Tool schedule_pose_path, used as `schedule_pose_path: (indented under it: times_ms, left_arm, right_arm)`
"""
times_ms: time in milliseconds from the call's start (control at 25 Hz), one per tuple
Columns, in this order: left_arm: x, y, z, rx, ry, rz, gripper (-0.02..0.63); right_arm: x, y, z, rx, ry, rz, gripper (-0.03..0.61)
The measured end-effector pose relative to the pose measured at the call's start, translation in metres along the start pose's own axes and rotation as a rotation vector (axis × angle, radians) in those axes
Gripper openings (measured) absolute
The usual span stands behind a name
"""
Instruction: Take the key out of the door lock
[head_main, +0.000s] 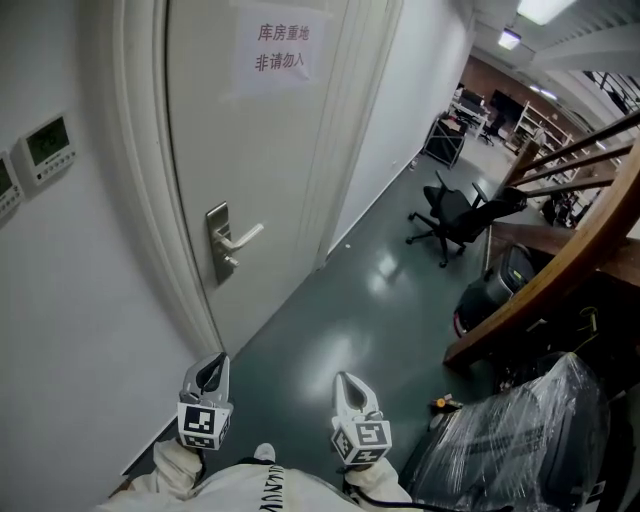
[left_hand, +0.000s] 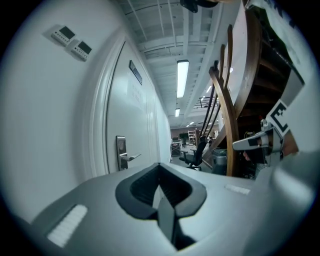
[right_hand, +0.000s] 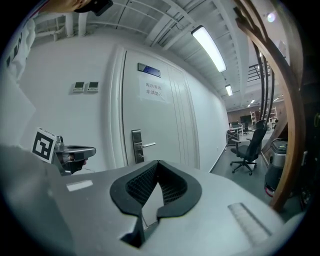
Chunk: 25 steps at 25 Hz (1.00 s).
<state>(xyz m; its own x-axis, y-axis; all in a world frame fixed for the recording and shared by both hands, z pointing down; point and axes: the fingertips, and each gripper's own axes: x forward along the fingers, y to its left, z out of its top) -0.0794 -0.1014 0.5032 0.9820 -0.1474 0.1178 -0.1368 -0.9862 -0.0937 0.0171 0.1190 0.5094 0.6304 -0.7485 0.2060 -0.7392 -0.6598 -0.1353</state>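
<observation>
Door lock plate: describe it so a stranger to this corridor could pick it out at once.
Find the white door with the paper notice. Near its left edge, below the notice, sits the lock plate. Unlike the pale control panels left of the door, it is a tall metal strip with a lever handle.

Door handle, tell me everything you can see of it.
The door handle is a silvery metal lever, held level, pointing toward the door's middle. It sits on an upright rectangular metal plate near the white door's left edge in the head view. Just below the lever a small stub juts from the plate; too small to tell whether it is the key. Nothing touches it.
</observation>
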Motion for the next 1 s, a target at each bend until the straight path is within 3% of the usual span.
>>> schedule_pose_path:
  times_ms: [640, 1000]
  left_arm:
    - [0.065, 0.029, 0.001, -0.024, -0.016, -0.035, -0.001]
    - [0.108, 0.055, -0.004, -0.003, 0.024, 0.068, -0.002]
  right_arm:
    - [0.058, -0.013, 0.015, -0.007, 0.014, -0.027, 0.000]
    - [0.141, -0.030, 0.014, 0.006, 0.033, 0.094, 0.001]
